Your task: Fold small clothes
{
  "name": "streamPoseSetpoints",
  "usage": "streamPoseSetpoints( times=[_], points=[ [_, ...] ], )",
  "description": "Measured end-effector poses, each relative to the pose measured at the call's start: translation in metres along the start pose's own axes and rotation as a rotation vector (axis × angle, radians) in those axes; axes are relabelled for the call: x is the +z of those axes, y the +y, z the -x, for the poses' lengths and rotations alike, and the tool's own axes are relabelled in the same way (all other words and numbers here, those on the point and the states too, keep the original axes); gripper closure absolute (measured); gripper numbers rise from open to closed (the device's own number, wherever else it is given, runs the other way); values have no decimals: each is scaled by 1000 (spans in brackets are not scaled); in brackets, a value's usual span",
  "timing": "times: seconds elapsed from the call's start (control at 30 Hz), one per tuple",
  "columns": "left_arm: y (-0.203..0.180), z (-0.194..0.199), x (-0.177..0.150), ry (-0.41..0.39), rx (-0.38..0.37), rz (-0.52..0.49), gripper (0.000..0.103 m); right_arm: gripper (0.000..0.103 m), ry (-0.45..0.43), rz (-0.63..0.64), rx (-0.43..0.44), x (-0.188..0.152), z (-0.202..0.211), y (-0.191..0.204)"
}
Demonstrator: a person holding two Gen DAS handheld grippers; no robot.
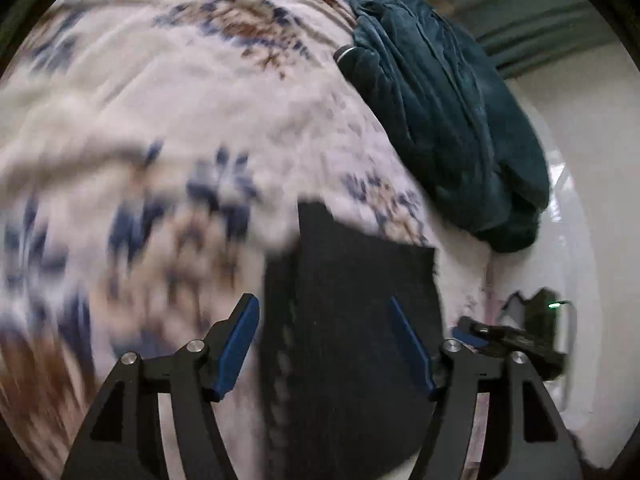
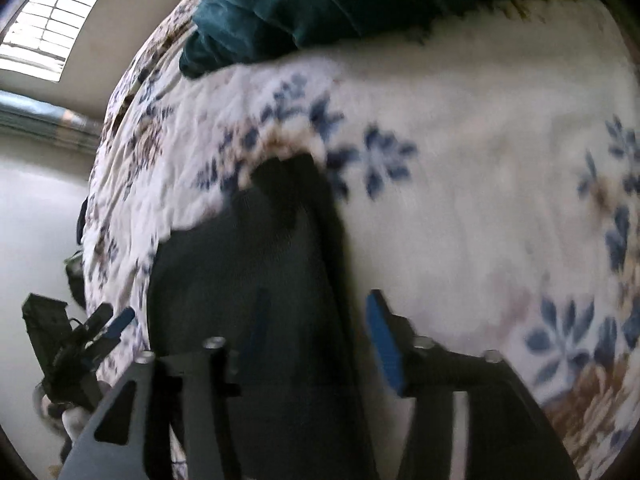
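We hold our left gripper [image 1: 324, 340] spread wide over the dark garment [image 1: 352, 320], which lies on the floral bedspread [image 1: 160, 120] near its edge, gripping nothing. Our right gripper [image 2: 316, 328] also gapes, empty, above that cloth, a teal blanket [image 2: 288, 4] at twelve o'clock.

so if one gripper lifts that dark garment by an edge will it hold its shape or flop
The dark garment will probably flop: it already drapes softly on the floral bedspread. It looks thin, so likely light. Knit-like texture suggests little slipping.
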State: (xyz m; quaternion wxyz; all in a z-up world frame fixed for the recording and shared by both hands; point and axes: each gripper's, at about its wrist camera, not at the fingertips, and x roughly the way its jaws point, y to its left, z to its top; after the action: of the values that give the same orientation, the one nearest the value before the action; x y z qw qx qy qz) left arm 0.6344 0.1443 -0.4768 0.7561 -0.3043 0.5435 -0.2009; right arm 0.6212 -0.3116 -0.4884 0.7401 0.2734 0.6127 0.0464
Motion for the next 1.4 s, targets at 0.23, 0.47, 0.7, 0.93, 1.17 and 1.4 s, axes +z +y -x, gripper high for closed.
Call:
streamPoseSetpoints(
  times=[0.23,0.47,0.7,0.93,1.17,1.4],
  points=[
    [17,35,-138,-73,-51,356,31,30,119,-15,106,-23,-16,-37],
    [24,-10,-218,-183,-107,625,31,29,243,-27,301,15,-76,-43],
    [23,-34,-199,-285,-83,655,32,36,312,62,341,38,-108,-17],
    [18,-17,-188,-257,-23,537,71,83,240,26,394,20,-91,-22],
    [13,9,-130,-228,-34,418,73,84,174,-53,390,-21,-55,-30],
    [24,8,-27,-120,32,205,67,84,218,-122,363,-134,-34,-29]
  ],
)
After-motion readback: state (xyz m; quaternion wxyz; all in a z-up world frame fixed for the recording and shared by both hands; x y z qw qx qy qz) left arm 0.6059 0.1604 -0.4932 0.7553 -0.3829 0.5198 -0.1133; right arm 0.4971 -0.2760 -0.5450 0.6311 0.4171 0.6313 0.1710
